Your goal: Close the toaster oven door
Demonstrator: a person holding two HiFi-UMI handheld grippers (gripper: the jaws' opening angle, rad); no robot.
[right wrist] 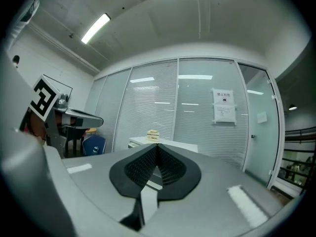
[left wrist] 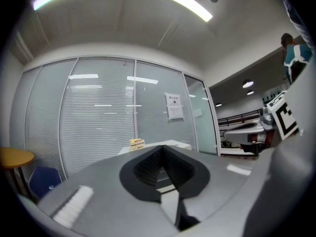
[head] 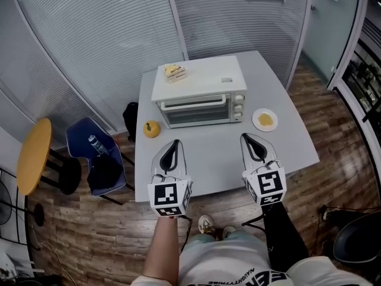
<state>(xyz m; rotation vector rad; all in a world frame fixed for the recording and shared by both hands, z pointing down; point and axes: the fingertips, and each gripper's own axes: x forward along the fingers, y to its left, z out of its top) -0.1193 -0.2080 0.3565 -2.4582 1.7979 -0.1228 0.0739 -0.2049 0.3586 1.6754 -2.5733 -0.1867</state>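
While the oven (head: 199,94) stands ahead of the left gripper (head: 174,145) and right gripper (head: 249,139), its door (head: 196,111) apparently already up against the body, both hover side by side short of it, jaws closed on nothing, probably staged clear of the door's swing.

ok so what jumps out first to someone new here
A white toaster oven sits on the grey table, door apparently shut, a layered snack on top. Nearer the person, the left hand-held gripper and right hand-held gripper hover side by side, both shut and empty.
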